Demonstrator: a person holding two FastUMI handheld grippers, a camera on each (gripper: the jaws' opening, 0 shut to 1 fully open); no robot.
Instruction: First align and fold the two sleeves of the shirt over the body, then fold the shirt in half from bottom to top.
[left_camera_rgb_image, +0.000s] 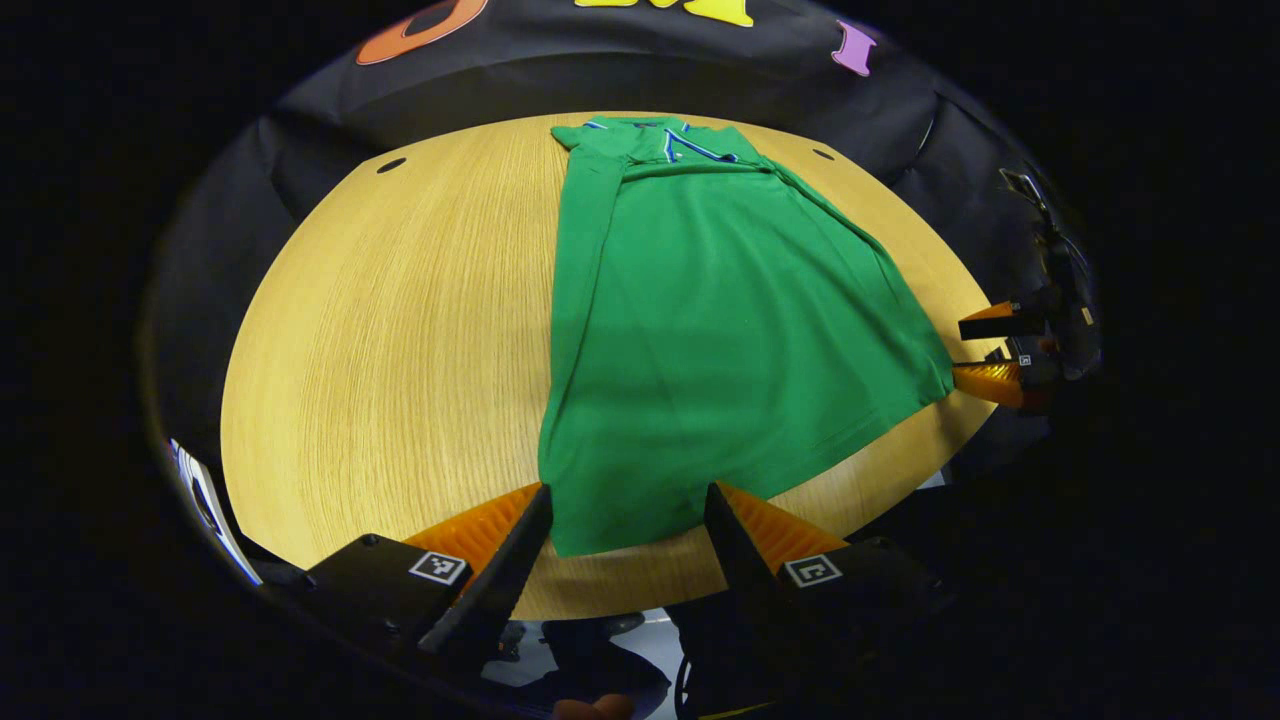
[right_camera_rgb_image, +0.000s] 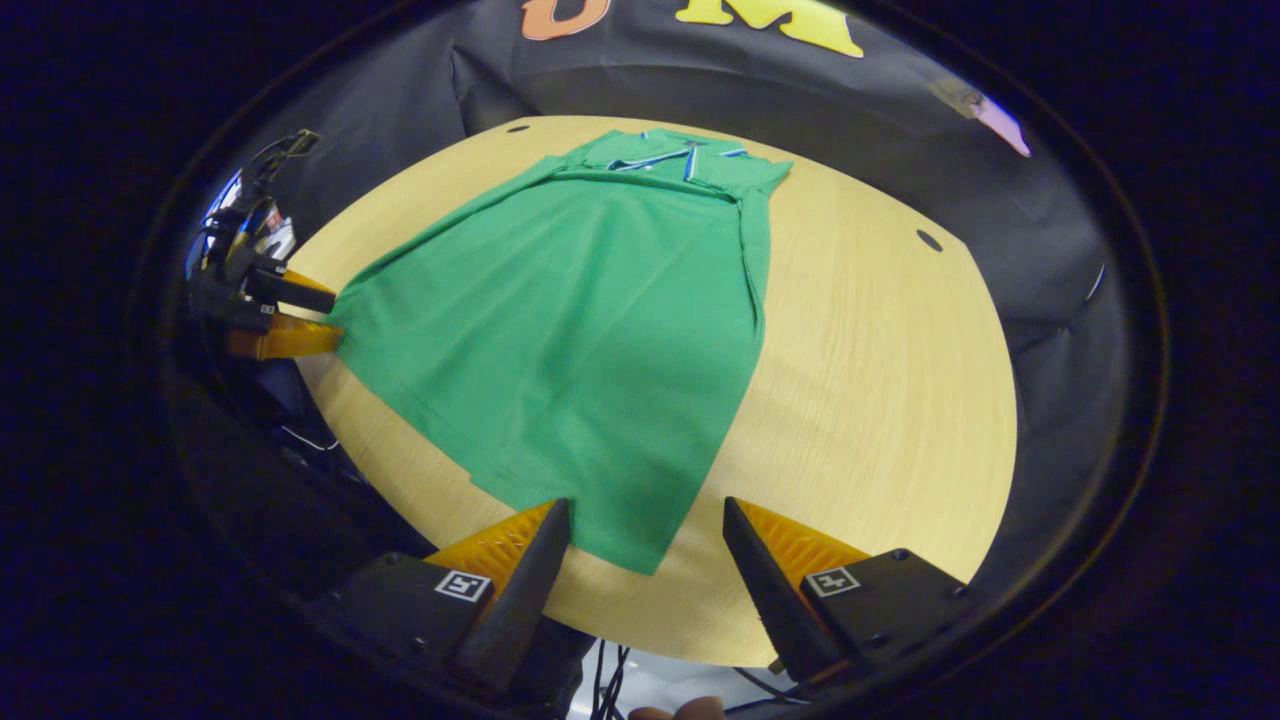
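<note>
A green shirt (left_camera_rgb_image: 720, 330) lies flat on the round wooden table (left_camera_rgb_image: 400, 350), collar far from me and hem near. Its sleeves look folded in along the sides, so the body is narrow. My left gripper (left_camera_rgb_image: 628, 492) is open, its fingers either side of the near left hem corner. In the left gripper view my right gripper (left_camera_rgb_image: 975, 352) stands open at the other hem corner. In the right gripper view the shirt (right_camera_rgb_image: 580, 330) runs towards my open right gripper (right_camera_rgb_image: 646, 503), which straddles a hem corner. There my left gripper (right_camera_rgb_image: 318, 318) is open at the far hem corner.
Two small dark holes (left_camera_rgb_image: 391, 165) (left_camera_rgb_image: 823, 154) sit near the table's far edge. Bare wood (right_camera_rgb_image: 880, 400) stretches to the right of the shirt in the right gripper view. Cables hang below the near table edge (right_camera_rgb_image: 610, 690).
</note>
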